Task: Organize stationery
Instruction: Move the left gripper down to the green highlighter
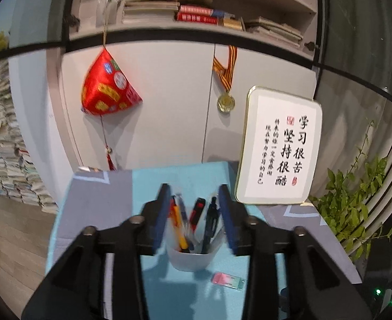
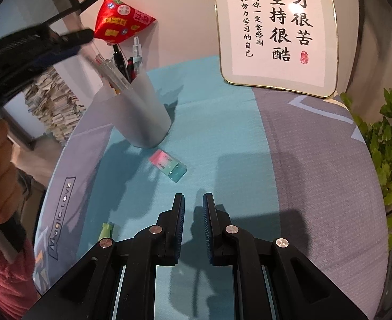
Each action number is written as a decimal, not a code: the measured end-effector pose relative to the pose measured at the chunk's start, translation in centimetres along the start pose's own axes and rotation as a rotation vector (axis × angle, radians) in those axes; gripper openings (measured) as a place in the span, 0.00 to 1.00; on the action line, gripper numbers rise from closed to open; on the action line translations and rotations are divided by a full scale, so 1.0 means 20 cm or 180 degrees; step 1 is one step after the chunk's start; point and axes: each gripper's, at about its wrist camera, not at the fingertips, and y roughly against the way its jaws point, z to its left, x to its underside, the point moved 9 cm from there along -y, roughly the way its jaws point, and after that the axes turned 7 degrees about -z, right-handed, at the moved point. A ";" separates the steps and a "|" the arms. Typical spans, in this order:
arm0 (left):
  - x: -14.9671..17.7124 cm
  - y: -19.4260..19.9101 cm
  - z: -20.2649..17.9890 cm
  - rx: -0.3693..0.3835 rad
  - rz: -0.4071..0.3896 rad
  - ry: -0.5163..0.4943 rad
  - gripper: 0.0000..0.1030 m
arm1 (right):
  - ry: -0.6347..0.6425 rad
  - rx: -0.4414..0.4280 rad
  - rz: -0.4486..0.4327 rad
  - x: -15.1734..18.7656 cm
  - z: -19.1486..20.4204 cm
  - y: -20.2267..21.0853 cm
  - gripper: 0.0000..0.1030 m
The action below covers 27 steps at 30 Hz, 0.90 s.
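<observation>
Left to right: your left gripper [image 1: 193, 208], jaws parted and empty, above the pen cup [image 2: 137, 112], several pens in. Green item [image 2: 106, 230] and eraser [image 2: 168, 164] loose on the cloth. Your right gripper [image 2: 193, 200]: narrowed, holding nothing.

We see a home study corner: a bookshelf [image 1: 196, 13] stacked with books, a medal [image 1: 226, 103] and red charm [image 1: 108, 85] hanging on cabinet doors, a framed calligraphy motto [image 1: 278, 149], and a cloth-covered table [image 2: 222, 122] holding a pen cup [image 2: 134, 112].
</observation>
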 end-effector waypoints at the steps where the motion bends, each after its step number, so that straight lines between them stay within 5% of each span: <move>1: -0.01 0.02 0.01 -0.0016 -0.0029 -0.0018 0.40 | -0.0002 -0.0005 0.0010 0.00 0.00 0.00 0.12; 13: 0.12 0.29 0.08 -0.0017 -0.0011 -0.0103 0.48 | 0.0028 -0.0030 0.0057 0.01 0.03 -0.02 0.12; 27: 0.93 0.40 -0.10 0.0348 0.1122 -0.0402 0.47 | 0.0032 -0.0041 0.0079 0.04 0.06 -0.01 0.12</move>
